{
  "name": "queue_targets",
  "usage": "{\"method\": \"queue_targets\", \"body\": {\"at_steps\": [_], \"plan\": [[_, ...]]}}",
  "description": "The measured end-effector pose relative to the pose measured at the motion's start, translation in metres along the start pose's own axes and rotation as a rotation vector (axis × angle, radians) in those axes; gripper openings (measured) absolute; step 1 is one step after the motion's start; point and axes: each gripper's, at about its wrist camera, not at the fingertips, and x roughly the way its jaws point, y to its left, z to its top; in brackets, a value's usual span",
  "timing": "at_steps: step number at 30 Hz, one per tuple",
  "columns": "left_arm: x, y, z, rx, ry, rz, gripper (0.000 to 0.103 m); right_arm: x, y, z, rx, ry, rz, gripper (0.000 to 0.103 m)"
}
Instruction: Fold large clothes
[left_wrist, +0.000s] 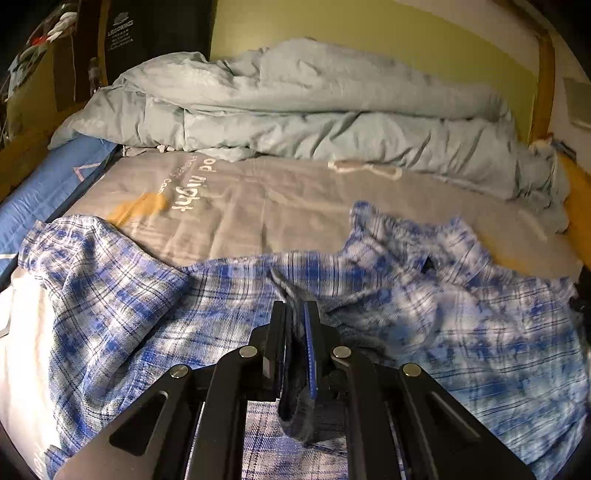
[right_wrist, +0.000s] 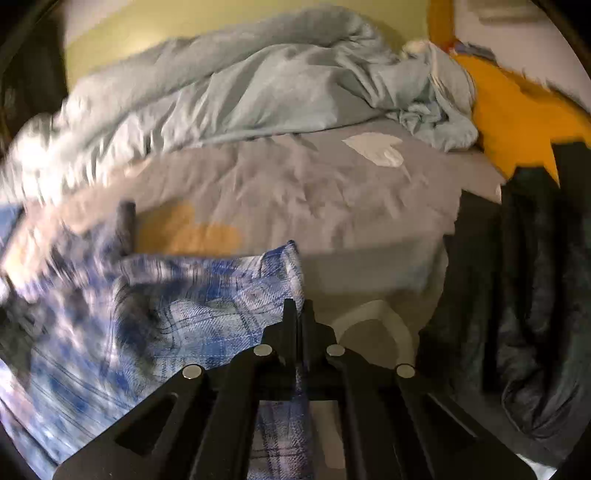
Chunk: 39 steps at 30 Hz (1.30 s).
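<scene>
A blue and white plaid shirt (left_wrist: 424, 295) lies crumpled across the near part of the bed, its collar up at the right in the left wrist view. My left gripper (left_wrist: 295, 314) is shut on a thick fold of that shirt, and cloth bulges out below the pads. In the right wrist view the same plaid shirt (right_wrist: 192, 314) spreads to the left, blurred at its far side. My right gripper (right_wrist: 299, 310) is shut on the shirt's right edge, which runs between the jaws and down under the fingers.
A grey bedsheet (left_wrist: 277, 206) with white lettering covers the mattress. A rumpled pale blue duvet (left_wrist: 314, 110) is heaped along the yellow-green wall. A blue mat (left_wrist: 48, 184) lies at the left. Dark clothing (right_wrist: 528, 314) hangs at the right, beside an orange bed frame (right_wrist: 517, 110).
</scene>
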Motion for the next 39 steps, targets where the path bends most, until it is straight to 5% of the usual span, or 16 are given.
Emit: {"method": "queue_targets", "body": {"at_steps": [5,9,12,15,16,18,25,26,28,33,39], "plan": [[0.014,0.007,-0.002,-0.001,0.049,0.035,0.01,0.037,-0.013,-0.006,0.018,0.081,-0.038,0.001],[0.013,0.018,0.001,-0.015,0.034,0.06,0.01,0.015,-0.02,0.0,0.004,0.0,-0.203,0.001],[0.011,0.018,0.001,-0.015,0.03,0.045,0.01,-0.015,-0.014,0.005,-0.061,-0.063,-0.158,0.005],[0.01,0.014,0.0,-0.007,0.031,0.033,0.01,-0.04,0.009,0.005,-0.156,-0.096,-0.058,0.042],[0.008,0.013,0.0,-0.004,0.027,0.03,0.01,-0.042,0.02,0.005,-0.191,-0.088,-0.005,0.046],[0.006,0.012,0.001,-0.001,0.02,0.032,0.01,-0.037,0.039,0.005,-0.237,-0.047,0.049,0.045],[0.007,0.012,0.002,-0.008,0.032,-0.001,0.01,0.02,0.05,-0.001,-0.247,0.111,0.01,0.043],[0.006,0.011,0.002,-0.006,0.028,-0.016,0.01,0.027,0.046,-0.003,-0.239,0.123,0.008,0.038],[0.003,0.009,0.002,-0.003,0.018,-0.043,0.01,0.035,0.038,-0.005,-0.22,0.133,0.024,0.001],[-0.007,0.002,0.004,0.018,-0.016,-0.059,0.01,0.002,0.019,-0.001,-0.149,-0.062,-0.007,0.001],[0.006,-0.006,-0.001,0.063,0.038,-0.013,0.01,0.027,-0.008,0.006,-0.076,0.055,-0.084,0.0]]}}
